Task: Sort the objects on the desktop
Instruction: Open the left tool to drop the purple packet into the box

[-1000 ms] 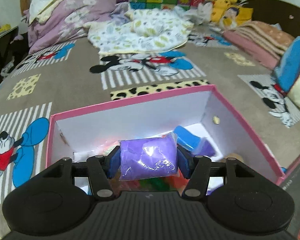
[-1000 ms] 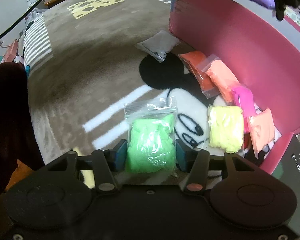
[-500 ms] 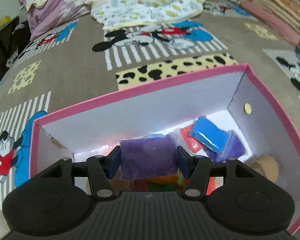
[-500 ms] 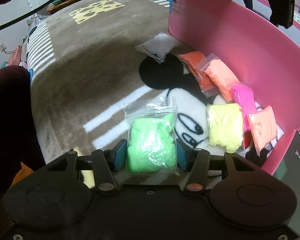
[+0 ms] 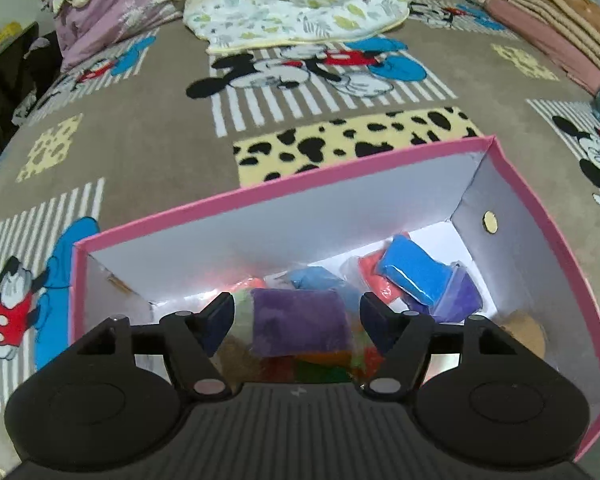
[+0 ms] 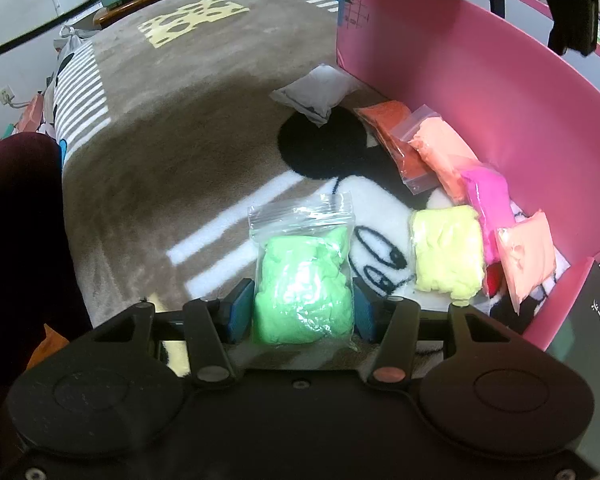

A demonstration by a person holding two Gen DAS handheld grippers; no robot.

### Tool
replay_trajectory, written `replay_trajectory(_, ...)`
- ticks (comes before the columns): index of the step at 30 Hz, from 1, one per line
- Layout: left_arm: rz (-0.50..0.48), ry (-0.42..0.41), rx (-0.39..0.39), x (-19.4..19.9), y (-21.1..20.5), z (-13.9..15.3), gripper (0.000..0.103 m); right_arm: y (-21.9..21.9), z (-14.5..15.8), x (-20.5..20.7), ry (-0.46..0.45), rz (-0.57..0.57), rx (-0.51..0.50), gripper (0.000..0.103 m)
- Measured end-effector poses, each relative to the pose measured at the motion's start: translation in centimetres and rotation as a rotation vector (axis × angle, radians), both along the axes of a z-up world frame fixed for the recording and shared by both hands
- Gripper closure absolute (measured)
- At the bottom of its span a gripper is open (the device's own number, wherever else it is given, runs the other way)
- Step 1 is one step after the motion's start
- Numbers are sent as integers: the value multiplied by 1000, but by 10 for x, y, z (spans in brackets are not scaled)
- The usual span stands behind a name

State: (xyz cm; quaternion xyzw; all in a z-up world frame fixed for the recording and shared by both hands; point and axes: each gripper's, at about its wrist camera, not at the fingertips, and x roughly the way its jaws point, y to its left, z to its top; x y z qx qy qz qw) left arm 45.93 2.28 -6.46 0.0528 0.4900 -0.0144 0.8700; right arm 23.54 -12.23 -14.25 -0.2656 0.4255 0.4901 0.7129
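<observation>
My left gripper [image 5: 298, 318] hangs over the inside of the pink box [image 5: 284, 194]. Its jaws are opening and stand clear of the purple clay bag [image 5: 300, 326], which lies between them on the heap in the box. A blue clay bag [image 5: 414, 274] and several other coloured bags lie further right inside. In the right wrist view my right gripper [image 6: 302, 312] is shut on a light green clay bag [image 6: 304, 284] that rests on the blanket, outside the pink box wall [image 6: 480, 76].
Beside the box wall lie a yellow bag [image 6: 446, 254], a magenta bag [image 6: 486, 200], orange and peach bags [image 6: 440, 148] and a white bag [image 6: 316, 92]. A dark red sleeve [image 6: 16, 240] fills the left edge. Bedding is piled at the far end of the blanket [image 5: 300, 4].
The left gripper moved forward over the box and tipped down, then its jaws spread away from the purple bag, which now lies on the heap. The right gripper and green bag stayed still.
</observation>
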Motion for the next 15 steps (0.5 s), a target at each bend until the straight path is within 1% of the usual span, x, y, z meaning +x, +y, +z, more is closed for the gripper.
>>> replay_trajectory(2,3,-21,-10,-8,2,8,34,1,0,0,3,2,-8,52)
replay_trajectory(8,-9,-120,-78,-47,7,32,34,4,1,-1,0,1,-25,52)
replay_trajectory(15,-8,-288,-146,-109,14,55,34,9,1,0,2,1,-44,52)
